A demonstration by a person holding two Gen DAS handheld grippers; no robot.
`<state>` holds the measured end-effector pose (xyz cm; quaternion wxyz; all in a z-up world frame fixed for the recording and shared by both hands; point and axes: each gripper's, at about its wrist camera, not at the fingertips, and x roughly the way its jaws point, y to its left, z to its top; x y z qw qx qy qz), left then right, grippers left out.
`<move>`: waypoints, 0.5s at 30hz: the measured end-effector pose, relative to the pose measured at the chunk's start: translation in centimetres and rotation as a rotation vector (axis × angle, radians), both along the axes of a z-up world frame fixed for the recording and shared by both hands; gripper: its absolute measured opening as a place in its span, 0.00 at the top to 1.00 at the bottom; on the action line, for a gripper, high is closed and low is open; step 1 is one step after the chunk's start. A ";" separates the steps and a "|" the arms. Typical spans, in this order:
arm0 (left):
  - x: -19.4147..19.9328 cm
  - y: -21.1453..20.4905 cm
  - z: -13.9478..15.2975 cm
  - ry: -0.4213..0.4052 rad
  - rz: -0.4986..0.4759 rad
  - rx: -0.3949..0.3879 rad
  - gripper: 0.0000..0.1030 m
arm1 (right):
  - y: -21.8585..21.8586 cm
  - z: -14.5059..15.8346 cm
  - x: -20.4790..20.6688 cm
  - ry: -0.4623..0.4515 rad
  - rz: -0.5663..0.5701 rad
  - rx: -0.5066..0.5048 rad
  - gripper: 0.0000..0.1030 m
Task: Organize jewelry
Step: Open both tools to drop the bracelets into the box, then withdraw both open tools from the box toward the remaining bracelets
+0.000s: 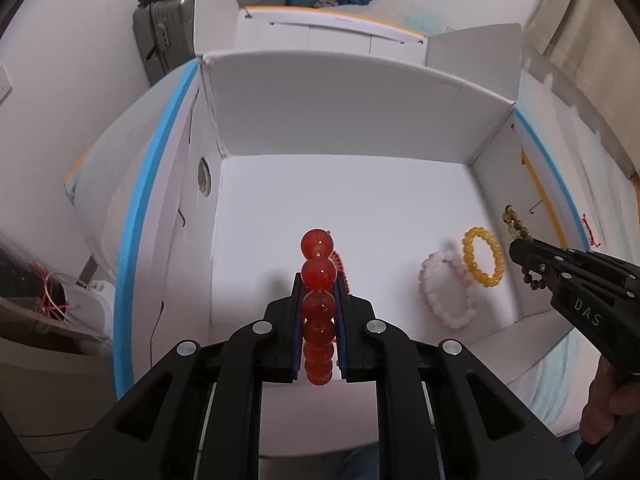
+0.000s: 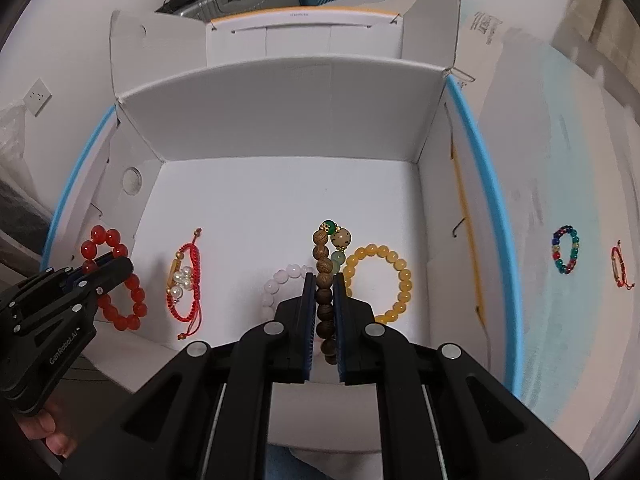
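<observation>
My left gripper (image 1: 319, 280) is shut on a red bead bracelet (image 1: 318, 256), held edge-on over the open white box (image 1: 340, 92); the right wrist view shows that gripper (image 2: 116, 266) and the bracelet (image 2: 132, 312) at the box's left side. My right gripper (image 2: 324, 280) is shut on a brown wooden bead bracelet (image 2: 323, 268) with a green bead at its top; the left wrist view shows this gripper (image 1: 516, 246) at the right. On the box floor lie a yellow bead bracelet (image 2: 384, 268), a pale pink bead bracelet (image 2: 280, 280) and a red cord bracelet (image 2: 186, 280) with pearls.
Outside the box, on the pale surface to the right, lie a multicoloured bead bracelet (image 2: 566, 250) and a thin red cord bracelet (image 2: 620, 268). The box flaps (image 2: 436, 12) stand up at the back. A grey suitcase (image 1: 168, 24) stands beyond.
</observation>
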<state>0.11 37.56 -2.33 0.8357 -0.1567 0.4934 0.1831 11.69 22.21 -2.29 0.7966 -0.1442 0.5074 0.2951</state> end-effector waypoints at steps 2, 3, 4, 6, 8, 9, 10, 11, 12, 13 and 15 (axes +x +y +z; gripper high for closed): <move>0.1 0.2 -0.4 0.008 0.000 -0.001 0.88 | 0.1 -0.4 0.2 0.009 -0.002 -0.001 0.92; 0.2 0.3 -0.6 0.012 -0.001 -0.003 0.88 | 0.2 -0.6 0.2 0.011 -0.002 -0.005 0.92; 0.2 0.3 -0.8 0.015 -0.001 -0.004 0.88 | 0.2 -0.8 0.3 0.014 -0.003 -0.006 0.92; 0.3 0.4 -1.0 0.014 -0.004 -0.002 0.88 | 0.3 -0.9 0.5 0.018 -0.004 -0.006 0.90; 0.3 0.3 -0.8 0.012 -0.001 0.010 0.86 | 0.2 -0.9 0.4 0.016 -0.004 -0.005 0.90; 0.3 0.3 -0.6 0.006 0.004 0.022 0.86 | 0.3 -0.9 0.4 0.015 -0.001 -0.007 0.90; 0.2 0.3 -0.3 0.000 0.011 0.033 0.84 | 0.2 -0.8 0.3 0.012 -0.001 -0.008 0.90; 0.2 0.3 -0.1 -0.005 0.016 0.037 0.77 | 0.1 -0.6 0.3 0.009 -0.001 -0.006 0.84; 0.2 0.3 0.2 -0.010 0.020 0.041 0.67 | 0.0 -0.4 0.2 0.006 -0.002 0.001 0.70; 0.1 0.3 0.4 -0.015 0.022 0.046 0.62 | -0.1 -0.2 0.1 0.001 -0.004 0.008 0.64; 0.0 0.1 0.9 -0.028 0.027 0.062 0.54 | -0.6 0.7 -0.1 -0.020 -0.012 0.033 0.53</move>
